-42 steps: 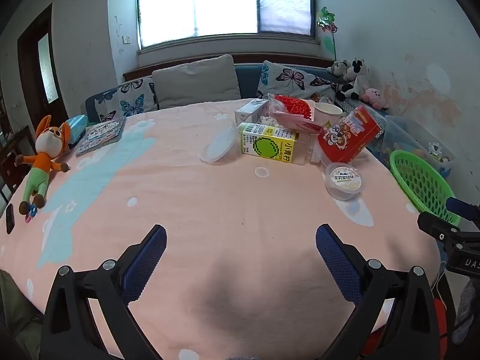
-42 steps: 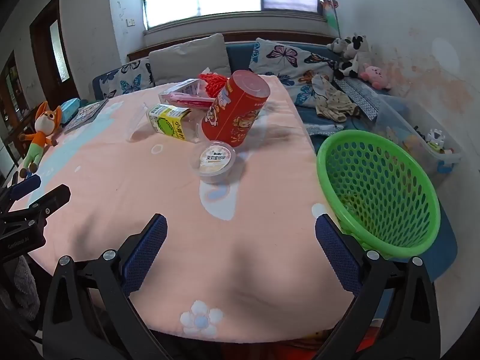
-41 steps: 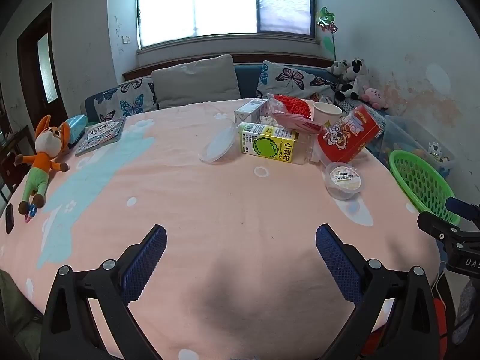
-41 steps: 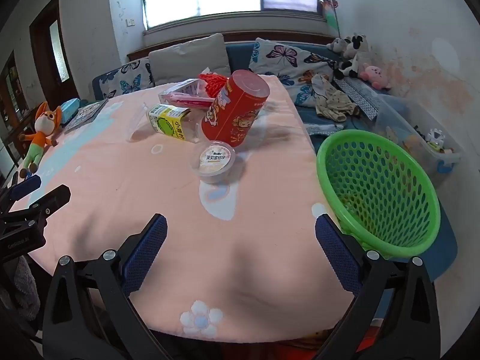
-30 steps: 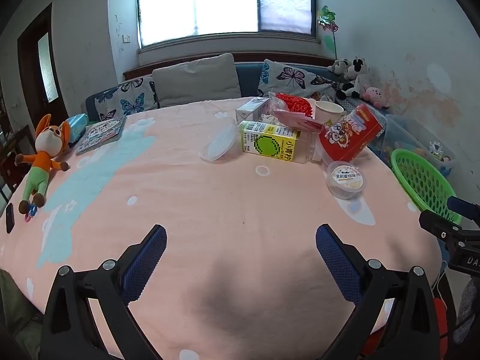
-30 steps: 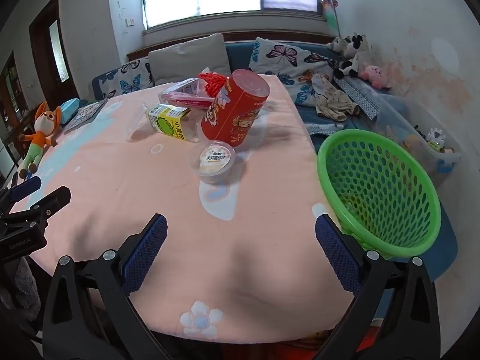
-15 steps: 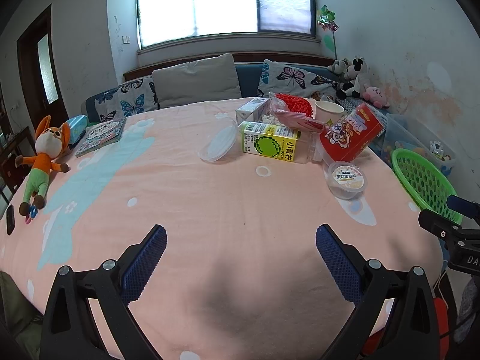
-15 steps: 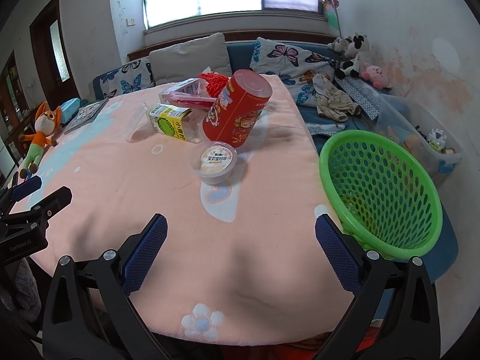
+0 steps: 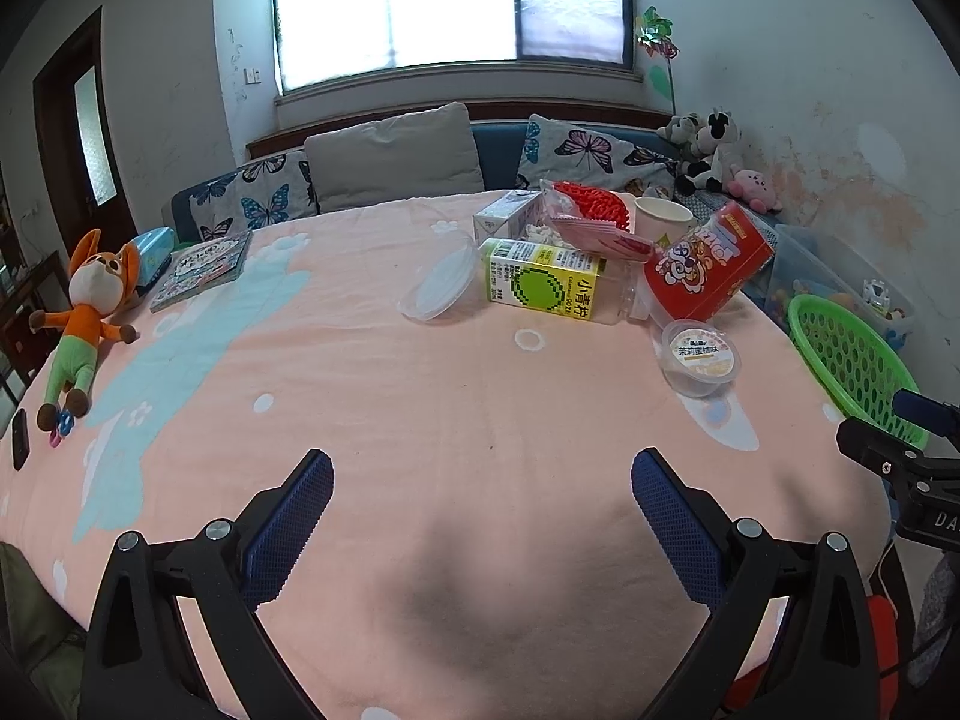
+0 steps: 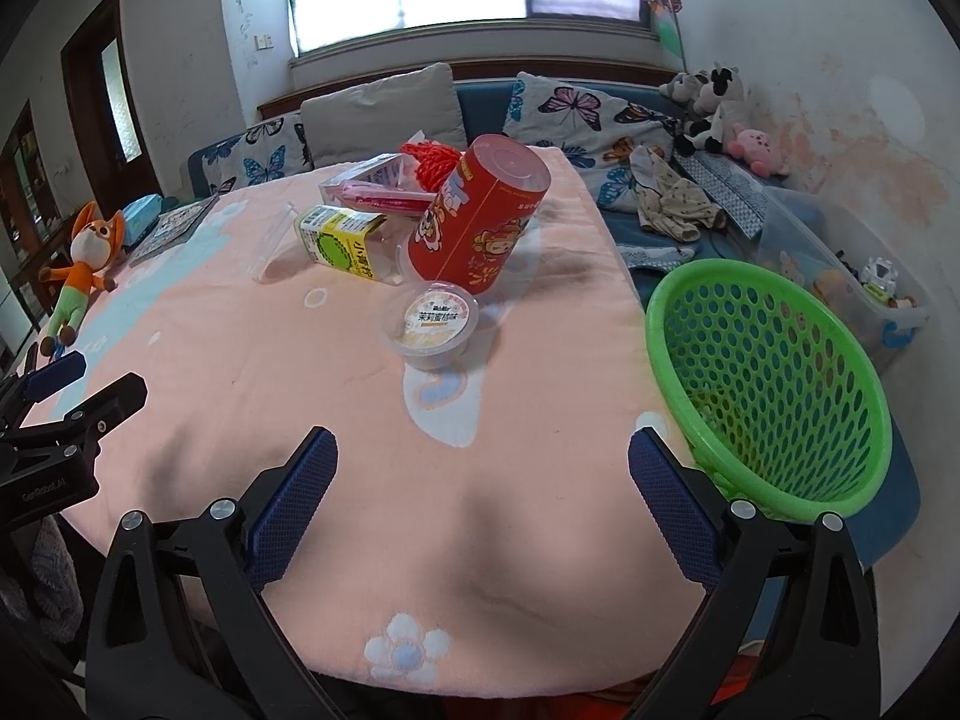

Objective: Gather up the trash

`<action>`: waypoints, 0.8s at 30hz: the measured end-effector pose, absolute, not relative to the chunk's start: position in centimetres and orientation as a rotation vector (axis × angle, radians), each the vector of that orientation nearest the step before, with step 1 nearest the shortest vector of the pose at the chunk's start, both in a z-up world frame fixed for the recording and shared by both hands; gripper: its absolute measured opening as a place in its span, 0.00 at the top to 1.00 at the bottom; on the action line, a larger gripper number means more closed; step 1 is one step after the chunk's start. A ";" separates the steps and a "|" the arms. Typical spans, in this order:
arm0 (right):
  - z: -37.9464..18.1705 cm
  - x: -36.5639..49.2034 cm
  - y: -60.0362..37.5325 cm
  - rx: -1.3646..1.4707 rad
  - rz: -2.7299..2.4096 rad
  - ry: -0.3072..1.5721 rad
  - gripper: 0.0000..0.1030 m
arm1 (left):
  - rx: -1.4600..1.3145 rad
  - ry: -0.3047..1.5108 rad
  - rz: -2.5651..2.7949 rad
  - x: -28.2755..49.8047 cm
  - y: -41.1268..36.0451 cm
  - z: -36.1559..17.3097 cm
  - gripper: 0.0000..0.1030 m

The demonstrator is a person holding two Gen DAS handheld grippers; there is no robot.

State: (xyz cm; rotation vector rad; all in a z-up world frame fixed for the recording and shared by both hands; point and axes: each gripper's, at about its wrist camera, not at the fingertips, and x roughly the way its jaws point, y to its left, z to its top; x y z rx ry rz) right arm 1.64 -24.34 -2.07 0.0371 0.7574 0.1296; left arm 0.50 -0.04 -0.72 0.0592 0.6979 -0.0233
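Both claws released and empty, left gripper [image 9: 481, 531] and right gripper [image 10: 482, 501] low at 6 o'clock, pudding cup [image 10: 429, 323] at 12, green basket [image 10: 774, 378] at 3; risk of nudging the leaning red can [image 10: 480, 222] over.

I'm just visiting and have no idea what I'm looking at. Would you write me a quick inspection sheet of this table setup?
Surface: round table under a pink cloth with blue patches.
Job's things: lidded pudding cup; tilted red snack can; yellow-green juice carton lying flat; clear plastic lid; paper cup; green basket at the table's right edge.
Clutter: fox plush, picture book.
Grippers: left gripper and right gripper both open, holding nothing.
Cables: nothing seen.
Surroundings: window, sofa with butterfly cushions, soft toys.
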 end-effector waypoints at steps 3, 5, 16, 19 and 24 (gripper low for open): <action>-2.1 1.8 -24.3 0.037 0.133 0.755 0.06 | 0.061 0.700 -0.019 0.8 0.0 -0.8 0.06; -2.2 1.9 -24.4 0.039 0.135 0.756 0.06 | 0.062 0.698 -0.017 0.7 0.0 -0.8 0.06; -2.9 2.7 -24.1 0.019 0.138 0.755 0.10 | 0.047 0.688 -0.011 0.7 0.3 -0.6 0.06; -3.0 2.5 -23.9 0.031 0.147 0.756 0.10 | 0.049 0.693 -0.020 0.8 -0.1 -0.6 0.06; -2.6 2.4 -23.7 0.003 0.137 0.741 0.10 | 0.071 0.677 -0.026 0.6 -0.6 -0.2 0.06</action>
